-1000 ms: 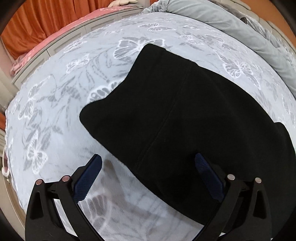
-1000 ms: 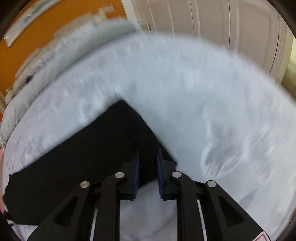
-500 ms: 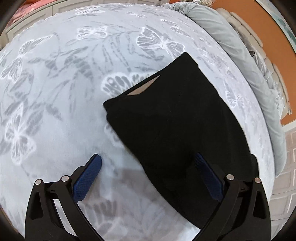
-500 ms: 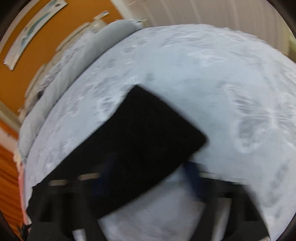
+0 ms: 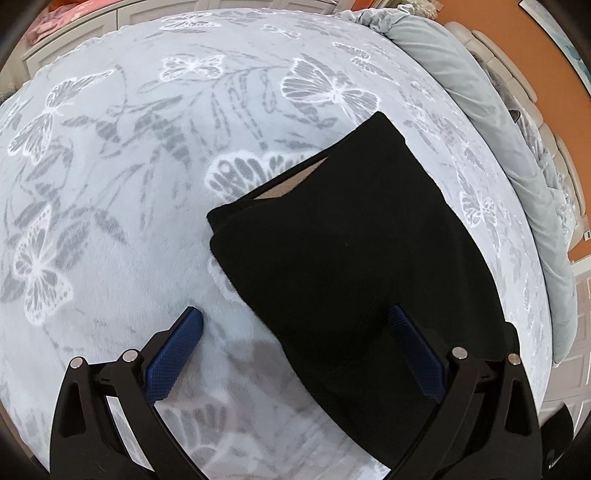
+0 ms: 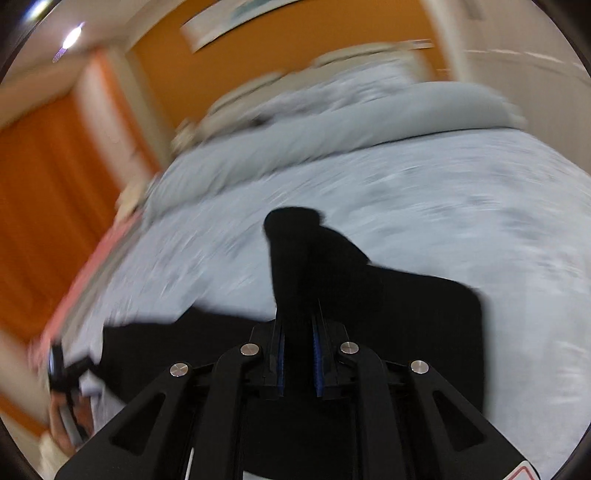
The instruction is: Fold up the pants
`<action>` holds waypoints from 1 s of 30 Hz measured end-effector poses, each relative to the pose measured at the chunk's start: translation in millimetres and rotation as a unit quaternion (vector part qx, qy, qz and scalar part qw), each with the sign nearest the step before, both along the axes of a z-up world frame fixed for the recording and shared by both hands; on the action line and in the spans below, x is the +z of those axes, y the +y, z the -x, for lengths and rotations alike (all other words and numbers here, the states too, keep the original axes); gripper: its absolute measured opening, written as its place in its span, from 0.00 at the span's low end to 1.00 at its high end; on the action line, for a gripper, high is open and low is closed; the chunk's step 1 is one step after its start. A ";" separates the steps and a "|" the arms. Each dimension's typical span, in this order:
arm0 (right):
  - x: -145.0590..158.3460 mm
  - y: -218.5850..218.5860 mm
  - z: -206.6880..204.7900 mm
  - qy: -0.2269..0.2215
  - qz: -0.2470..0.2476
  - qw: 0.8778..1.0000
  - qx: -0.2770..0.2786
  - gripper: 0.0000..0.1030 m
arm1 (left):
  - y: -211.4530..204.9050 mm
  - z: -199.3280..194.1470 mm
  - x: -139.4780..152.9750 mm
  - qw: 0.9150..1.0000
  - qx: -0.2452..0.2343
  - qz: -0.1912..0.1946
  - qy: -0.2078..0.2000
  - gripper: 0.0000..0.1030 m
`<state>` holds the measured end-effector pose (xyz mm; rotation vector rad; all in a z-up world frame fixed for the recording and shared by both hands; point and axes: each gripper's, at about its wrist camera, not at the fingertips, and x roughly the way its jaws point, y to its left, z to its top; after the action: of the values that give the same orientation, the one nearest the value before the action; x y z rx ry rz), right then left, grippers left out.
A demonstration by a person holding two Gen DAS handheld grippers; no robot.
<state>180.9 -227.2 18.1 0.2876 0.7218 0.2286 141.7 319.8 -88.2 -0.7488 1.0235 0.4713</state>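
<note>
Left wrist view shows my left gripper (image 5: 295, 328) wide open, with its 2 blue pads far apart. One pad (image 5: 415, 349) hangs over the black pants (image 5: 351, 258), and the other pad (image 5: 177, 350) hangs over the blanket (image 5: 110, 184). I cannot tell if either pad touches what is under it, and nothing is pinched between them. The pants lie flat on the pale blue blanket with its white and grey butterflies, and they look folded over into a thick dark shape. At the far end a bit of tan lining (image 5: 284, 186) peeks out from an opening in the cloth. A rolled grey quilt (image 5: 480, 110) lies along the far side of the bed, and an orange wall (image 5: 535, 55) is behind it. Right wrist view is blurry, but I can see my right gripper (image 6: 298, 354) nearly shut, its pads squeezing a piece of the black pants (image 6: 295, 258) that sticks up past the tips. More of the pants spreads out low on both sides of that gripper. Only this view shows the orange curtain (image 6: 55, 184), the picture on the wall (image 6: 236, 18), and, at the low left edge, a small black thing I cannot make out. Only the left view shows the butterfly pattern clearly and the tan lining.
</note>
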 end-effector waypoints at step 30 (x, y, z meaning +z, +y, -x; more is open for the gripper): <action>-22.7 -87.3 66.5 0.058 0.003 0.993 -0.101 0.79 | -114.9 -8.5 113.6 0.977 -0.072 -0.075 -0.187 0.17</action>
<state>114.4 -314.5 -4.6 0.3676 0.8026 0.0179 150.2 204.9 25.4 -0.5944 0.6753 0.2656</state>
